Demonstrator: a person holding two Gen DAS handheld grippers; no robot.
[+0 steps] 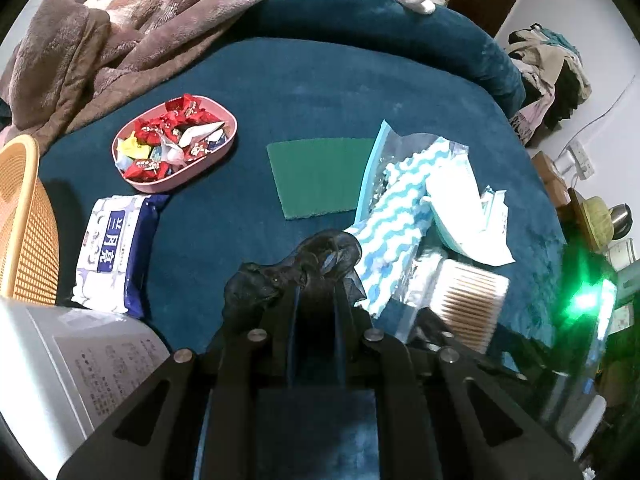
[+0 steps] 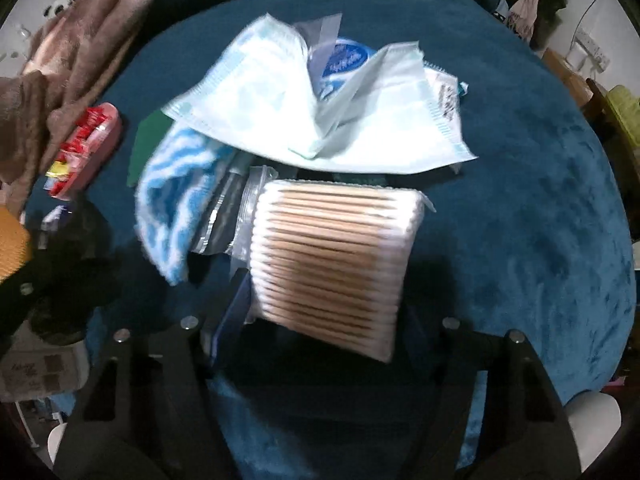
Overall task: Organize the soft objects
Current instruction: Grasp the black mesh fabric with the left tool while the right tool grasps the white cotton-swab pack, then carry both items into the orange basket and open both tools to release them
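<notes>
left jaws (image 1: 320,268): clamped on a crumpled black cloth (image 1: 280,280), lifted off the blue bed (image 1: 320,80).
right jaws (image 2: 320,320): apart, straddling the cotton swab pack (image 2: 332,264); couldn't tell if touching.
progress: early, I'd guess. Striped cloth (image 1: 392,216), mask (image 2: 320,112), green pad (image 1: 320,176) lay loose; orange basket (image 1: 24,220) waited.
</notes>
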